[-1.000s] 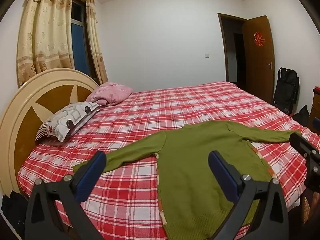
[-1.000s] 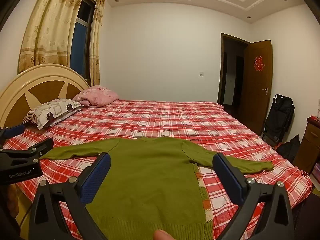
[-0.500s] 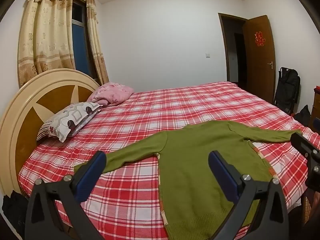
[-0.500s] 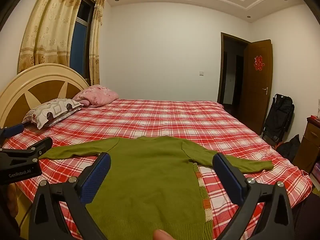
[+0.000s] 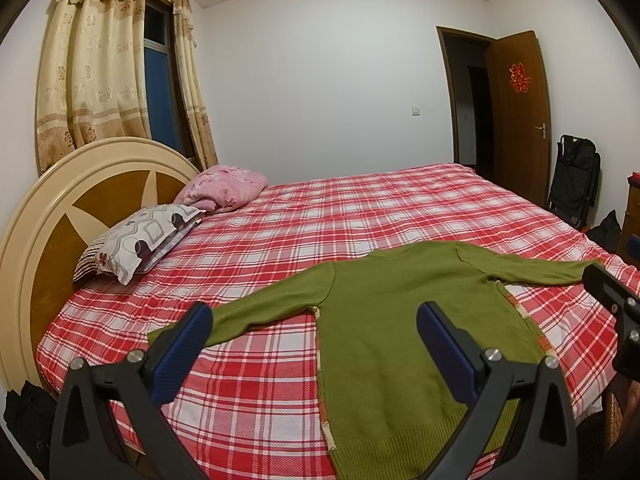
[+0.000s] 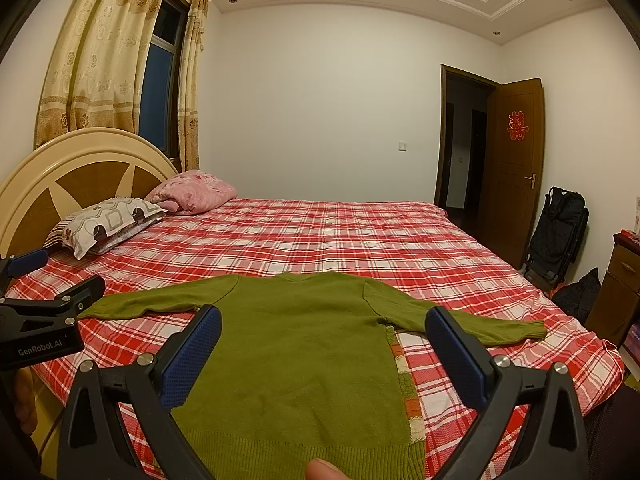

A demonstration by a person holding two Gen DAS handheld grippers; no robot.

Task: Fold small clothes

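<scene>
A green knit sweater (image 5: 400, 320) lies flat, back up, near the front edge of the red plaid bed (image 5: 360, 216), both sleeves spread out; it also shows in the right wrist view (image 6: 304, 344). My left gripper (image 5: 316, 340) is open and empty, hovering above the sweater's left side and left sleeve. My right gripper (image 6: 324, 344) is open and empty, hovering above the sweater's body near the hem. A fingertip (image 6: 324, 470) shows at the bottom edge. Each gripper appears at the edge of the other's view.
Two pillows, one patterned (image 5: 136, 240) and one pink (image 5: 224, 188), lie by the round headboard (image 5: 48, 224) at left. An open door (image 5: 520, 120), a black folded stroller (image 6: 556, 236) and a wooden cabinet (image 6: 616, 292) stand to the right.
The left view has shifted slightly; otherwise both grippers stay open and the sweater has not moved.
</scene>
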